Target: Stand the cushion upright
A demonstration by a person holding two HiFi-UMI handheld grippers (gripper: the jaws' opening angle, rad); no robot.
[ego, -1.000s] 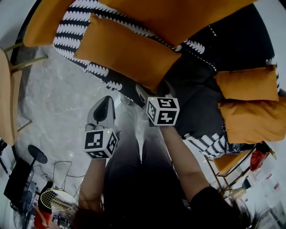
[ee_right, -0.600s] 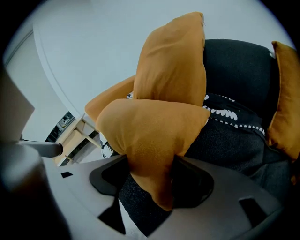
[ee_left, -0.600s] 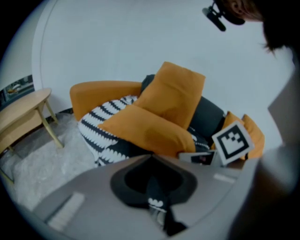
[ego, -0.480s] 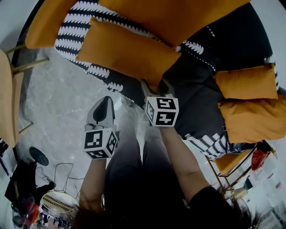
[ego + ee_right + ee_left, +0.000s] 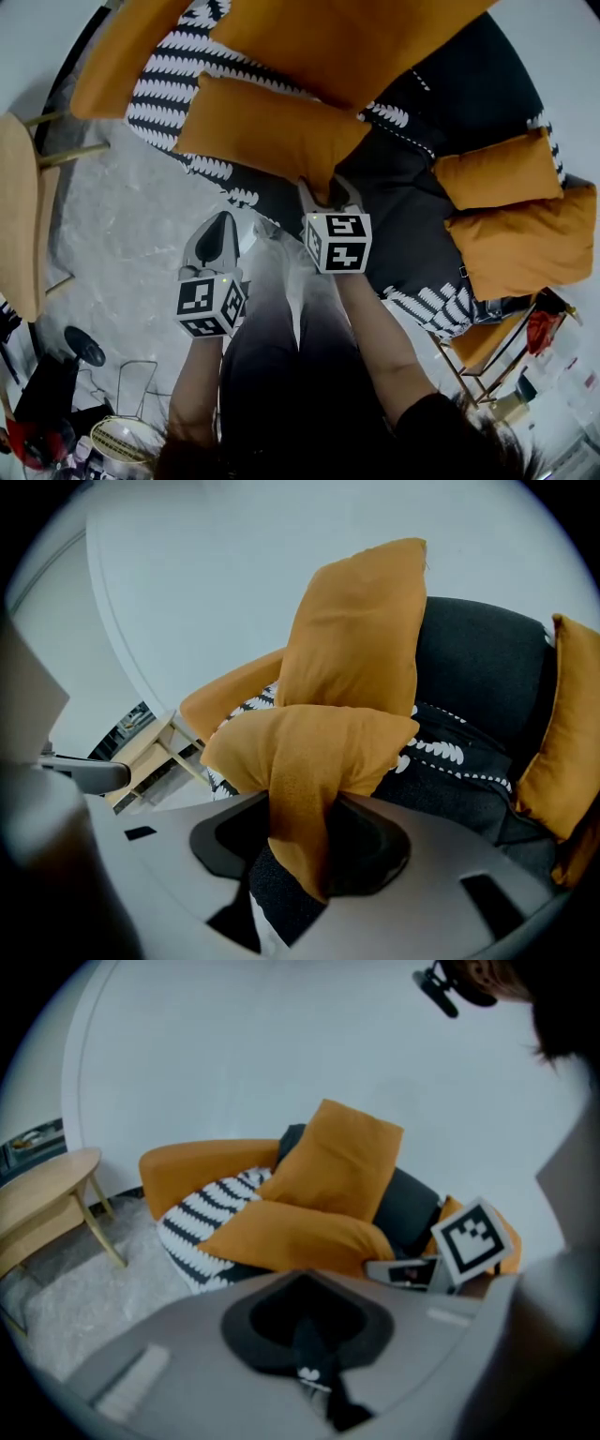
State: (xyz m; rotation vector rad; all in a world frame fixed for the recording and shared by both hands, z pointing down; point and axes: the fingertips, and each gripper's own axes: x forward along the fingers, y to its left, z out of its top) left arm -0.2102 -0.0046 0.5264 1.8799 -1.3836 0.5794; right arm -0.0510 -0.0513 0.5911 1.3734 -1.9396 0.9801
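1. Orange cushion (image 5: 272, 131): plain, plump, oblong, lying flat across the sofa (image 5: 469, 84) seat, near corner bunched.
2. Right gripper (image 5: 326, 190): closing on that corner, fabric pinched between jaws.
3. Left gripper (image 5: 221, 232): clenched, empty, just off the sofa's front.

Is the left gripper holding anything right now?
No, the left gripper is shut with nothing between its jaws; the orange cushion lies beyond it.

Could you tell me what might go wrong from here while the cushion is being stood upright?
1. The right gripper, its jaws closing, pinches only one corner of the cushion; the bunched fabric could slip out under the cushion's weight.
2. Held by one corner, the cushion may sag or twist rather than stand; the left gripper is shut, empty and apart from it, giving no support.
3. It could topple the upright cushion behind.
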